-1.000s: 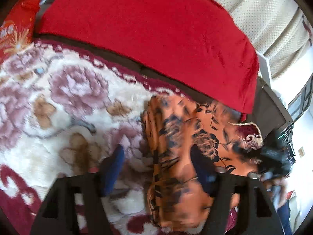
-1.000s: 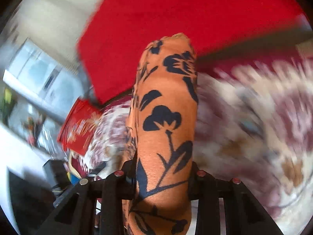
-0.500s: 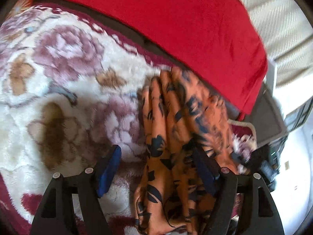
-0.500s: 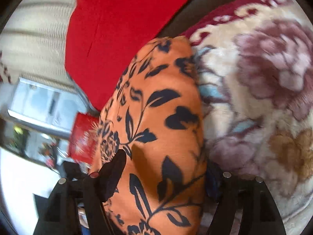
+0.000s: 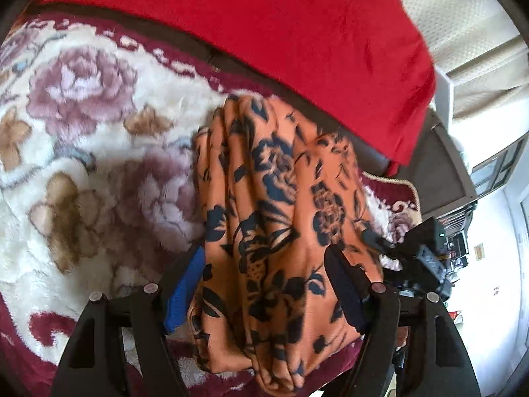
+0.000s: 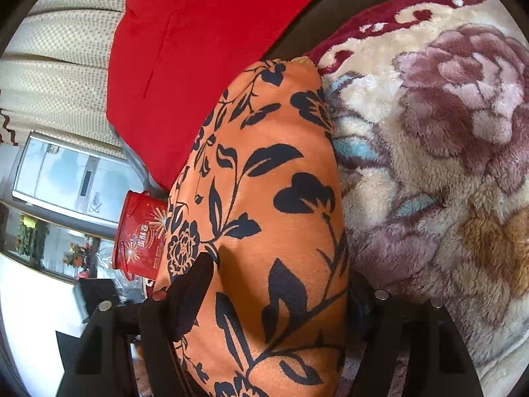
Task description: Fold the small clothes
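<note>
An orange garment with a dark floral print point(image 5: 281, 225) lies bunched in folds on a plush floral blanket point(image 5: 92, 152). My left gripper point(image 5: 267, 284) is open, its blue-padded fingers wide on either side of the garment's near end. In the right wrist view the same garment point(image 6: 264, 205) fills the middle and lies between the wide-open fingers of my right gripper point(image 6: 274, 294). The right gripper also shows as a dark shape at the far right of the left wrist view point(image 5: 420, 258).
A red cover point(image 5: 264, 33) drapes over the dark sofa back behind the blanket. Beige curtains point(image 6: 56, 59) hang beyond. A red printed bag point(image 6: 139, 238) stands beside the sofa, past the garment's left side.
My right gripper has opened and let go of the garment, which has come down onto the blanket. My left gripper has moved over the garment's end.
</note>
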